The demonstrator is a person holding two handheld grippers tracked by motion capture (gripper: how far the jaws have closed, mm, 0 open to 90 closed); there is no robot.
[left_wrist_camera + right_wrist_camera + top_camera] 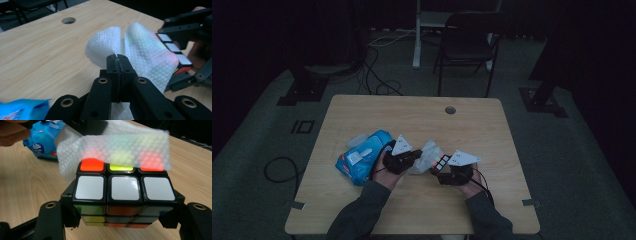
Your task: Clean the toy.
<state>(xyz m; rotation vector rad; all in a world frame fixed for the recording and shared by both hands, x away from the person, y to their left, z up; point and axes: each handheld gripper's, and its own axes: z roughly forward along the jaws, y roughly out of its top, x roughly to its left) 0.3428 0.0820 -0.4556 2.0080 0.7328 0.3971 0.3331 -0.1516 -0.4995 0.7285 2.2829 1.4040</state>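
A colour-tiled puzzle cube [123, 195] with a row of white tiles facing the camera sits clamped between the jaws of my right gripper [123, 203], just above the table. A white textured wipe [115, 145] lies draped over the cube's far face. My left gripper [117, 58] is shut on a fold of that wipe [147, 50], pressing it against the cube [180, 58]. In the high view the left gripper [414, 156] and right gripper [441, 165] meet at the wipe [428, 152] near the table's front middle.
A blue pack of wipes [362, 157] lies on the wooden table [412, 115] just left of my left hand. A cable hole [450, 110] sits at the far middle. Beyond the table stand a dark chair [467, 40] and floor cables [377, 85].
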